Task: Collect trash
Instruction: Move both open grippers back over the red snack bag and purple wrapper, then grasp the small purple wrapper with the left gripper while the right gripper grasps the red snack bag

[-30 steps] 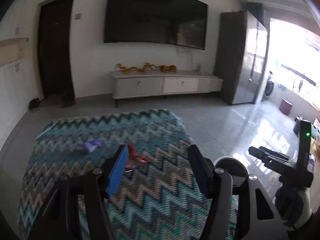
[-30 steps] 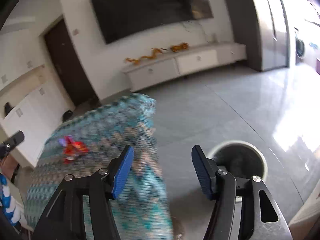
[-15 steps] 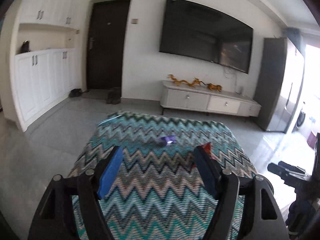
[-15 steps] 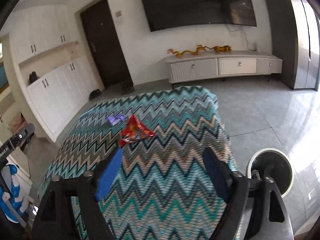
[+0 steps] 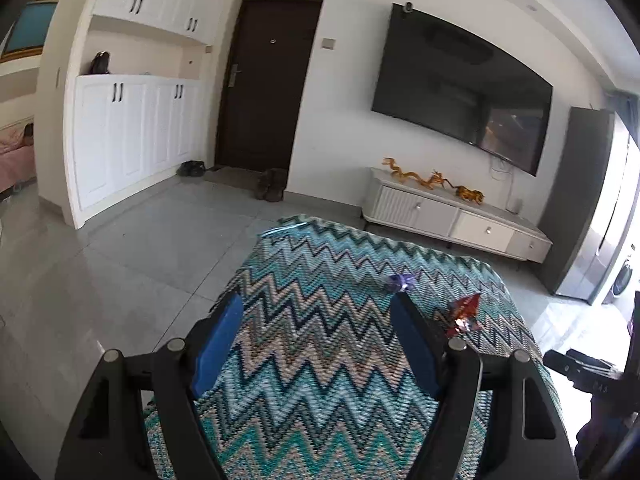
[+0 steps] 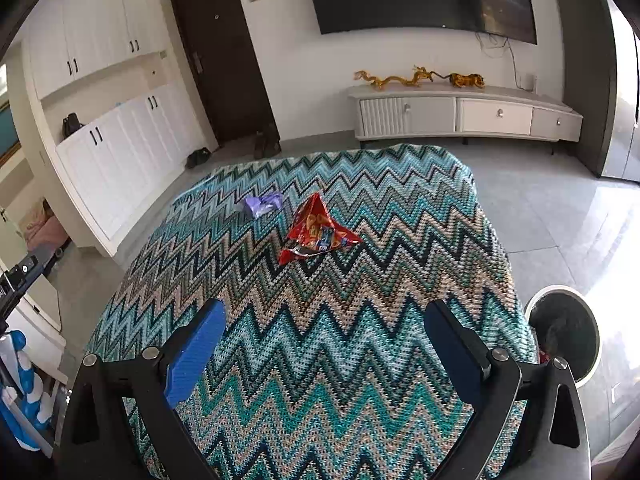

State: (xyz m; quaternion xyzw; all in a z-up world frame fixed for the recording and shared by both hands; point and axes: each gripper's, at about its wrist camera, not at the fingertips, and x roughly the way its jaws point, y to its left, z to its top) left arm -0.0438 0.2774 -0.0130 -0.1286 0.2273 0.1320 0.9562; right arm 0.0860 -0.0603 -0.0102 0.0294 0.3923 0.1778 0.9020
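Ahead of the right hand-held gripper (image 6: 324, 344), whose jaws are held wide apart and empty, a red snack wrapper (image 6: 318, 229) is seen lying on the zigzag-patterned bench cover (image 6: 320, 360). A purple wrapper (image 6: 262, 204) is found just beyond it to the left. The left hand-held gripper (image 5: 316, 334) is likewise spread open and empty, both wrappers lying ahead to its right. A round trash bin (image 6: 566, 330) is seen on the floor beside the bench.
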